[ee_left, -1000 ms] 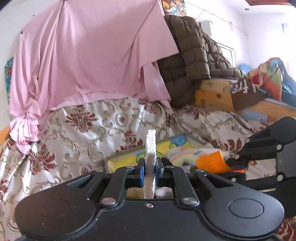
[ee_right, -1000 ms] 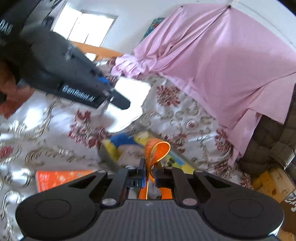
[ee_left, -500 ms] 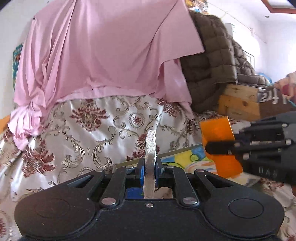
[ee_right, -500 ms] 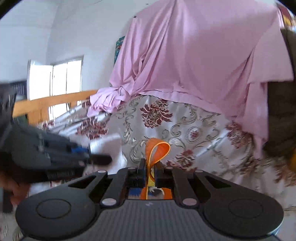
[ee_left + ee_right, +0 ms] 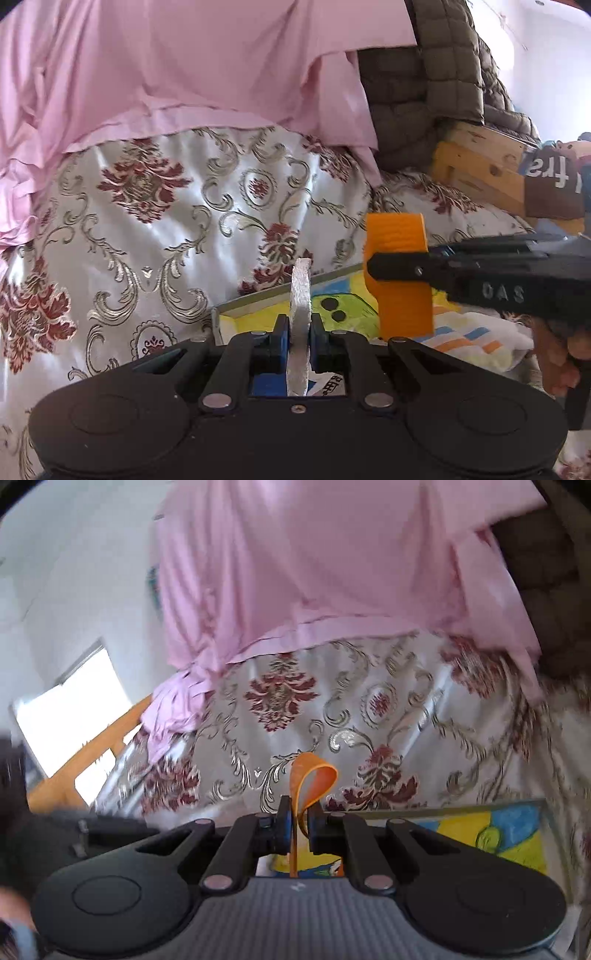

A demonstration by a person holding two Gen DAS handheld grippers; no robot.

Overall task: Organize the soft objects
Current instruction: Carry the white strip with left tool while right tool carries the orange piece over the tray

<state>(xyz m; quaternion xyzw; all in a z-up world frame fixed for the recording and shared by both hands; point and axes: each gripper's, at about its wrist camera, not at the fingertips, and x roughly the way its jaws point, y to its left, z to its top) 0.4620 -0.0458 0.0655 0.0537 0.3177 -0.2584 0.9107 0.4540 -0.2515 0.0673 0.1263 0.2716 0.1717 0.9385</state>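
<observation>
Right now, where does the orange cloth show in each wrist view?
Left wrist: orange cloth right of centre, flat face on, clamped in the right hand-held gripper.
Right wrist: bottom centre, edge on, folded loop above the pads.
Shared landmark: the colourful cartoon box on the floral bedspread.

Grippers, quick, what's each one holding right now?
Left gripper: shut on the white cloth.
Right gripper: shut on the orange cloth.
</observation>
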